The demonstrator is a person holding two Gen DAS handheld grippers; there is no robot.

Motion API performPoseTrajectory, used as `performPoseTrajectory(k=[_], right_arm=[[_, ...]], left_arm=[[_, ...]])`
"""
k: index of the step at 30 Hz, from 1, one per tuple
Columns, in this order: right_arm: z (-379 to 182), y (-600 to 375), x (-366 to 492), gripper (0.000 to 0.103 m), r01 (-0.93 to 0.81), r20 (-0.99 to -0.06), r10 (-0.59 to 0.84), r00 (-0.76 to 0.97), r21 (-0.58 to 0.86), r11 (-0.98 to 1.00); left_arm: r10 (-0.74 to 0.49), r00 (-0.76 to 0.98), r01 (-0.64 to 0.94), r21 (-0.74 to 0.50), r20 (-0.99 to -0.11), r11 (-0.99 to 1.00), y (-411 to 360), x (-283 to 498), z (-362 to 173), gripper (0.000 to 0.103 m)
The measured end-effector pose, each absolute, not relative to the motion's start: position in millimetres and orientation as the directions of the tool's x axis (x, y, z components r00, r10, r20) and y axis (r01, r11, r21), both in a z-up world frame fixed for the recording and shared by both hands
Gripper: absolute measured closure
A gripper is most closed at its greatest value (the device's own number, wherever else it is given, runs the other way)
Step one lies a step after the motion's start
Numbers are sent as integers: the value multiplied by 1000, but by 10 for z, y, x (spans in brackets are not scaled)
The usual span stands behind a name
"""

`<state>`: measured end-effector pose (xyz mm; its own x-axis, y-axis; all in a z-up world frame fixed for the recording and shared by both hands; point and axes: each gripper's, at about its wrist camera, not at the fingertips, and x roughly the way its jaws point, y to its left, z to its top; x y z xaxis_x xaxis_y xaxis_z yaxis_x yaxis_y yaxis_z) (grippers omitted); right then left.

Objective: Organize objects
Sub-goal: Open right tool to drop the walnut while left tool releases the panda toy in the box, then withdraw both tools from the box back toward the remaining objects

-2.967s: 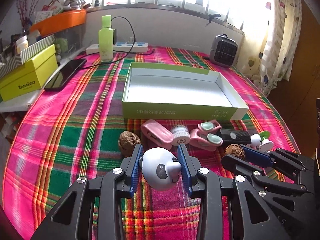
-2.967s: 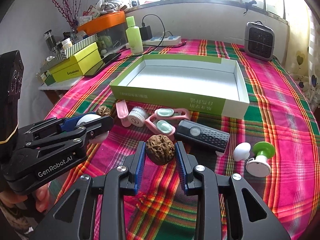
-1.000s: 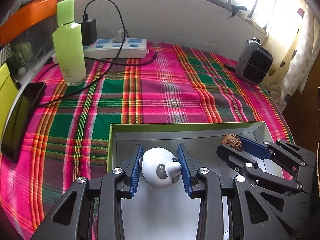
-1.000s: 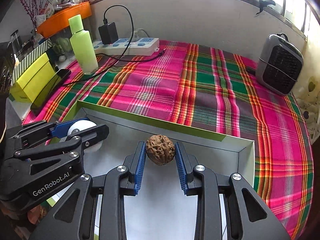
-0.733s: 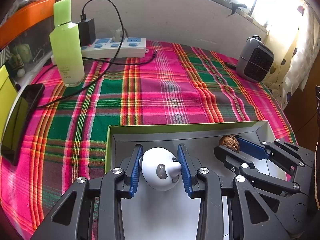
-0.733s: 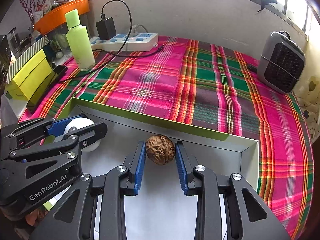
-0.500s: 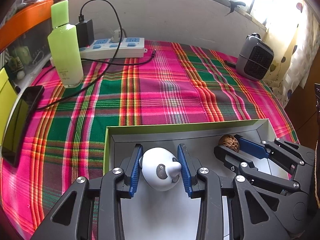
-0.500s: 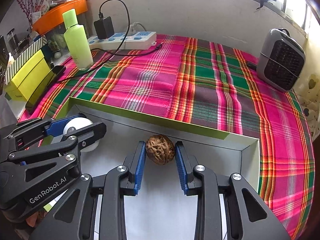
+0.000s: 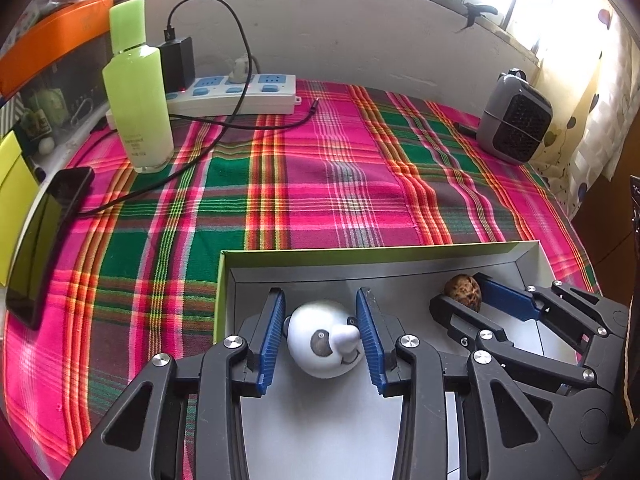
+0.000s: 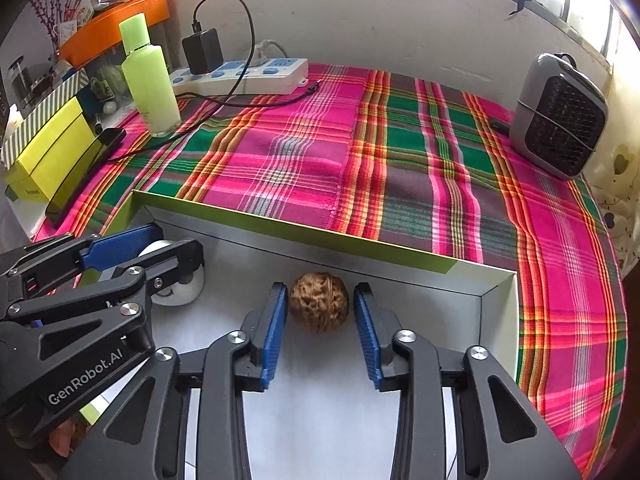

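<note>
Left wrist view: left tongs (image 9: 320, 334) stay clamped on the white panda toy (image 9: 325, 339), low inside the green box (image 9: 221, 280), as 1 second ago. Right wrist view: right tongs (image 10: 320, 318) are opening; the walnut (image 10: 319, 302) between them sits free on the box floor, likely delivered.
</note>
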<state>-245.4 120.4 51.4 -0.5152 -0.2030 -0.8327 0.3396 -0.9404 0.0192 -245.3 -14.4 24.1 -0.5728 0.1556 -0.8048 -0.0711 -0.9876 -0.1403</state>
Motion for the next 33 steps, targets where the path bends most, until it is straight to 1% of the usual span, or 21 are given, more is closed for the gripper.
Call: performPoseTrajectory(k=[3,5,11,21,25,33], right_arm=[[529,1227,-2441,55,325,-826,-196,-528,16,-945],[542,1231,-2433,54,323,-826,-194,-530,16,-946],[596,1245,-2360,53,320,-820,-196,-538,17,-947],[740,1331,-2080,52,308,-793,-209,-572,28,-951],[807,1375,-1953,52,300,-781,-218,-585,41,-953],[905,1475,-1670,52,286,-757,-234,-610,65,-956]], left_arm=[[158,-574,-67,-146,-804,-987,-170,-2432,262,67],[152,-577,-62,-142,-803,-988,-179,-2407,280,64],[155,-588,-56,-152,-793,-987,-201,-2289,346,58],[148,-614,-56,-145,-775,-988,-165,-1989,467,56],[164,-622,-66,-157,-766,-985,-153,-1837,519,55],[138,-645,-62,-129,-752,-990,-139,-1522,573,55]])
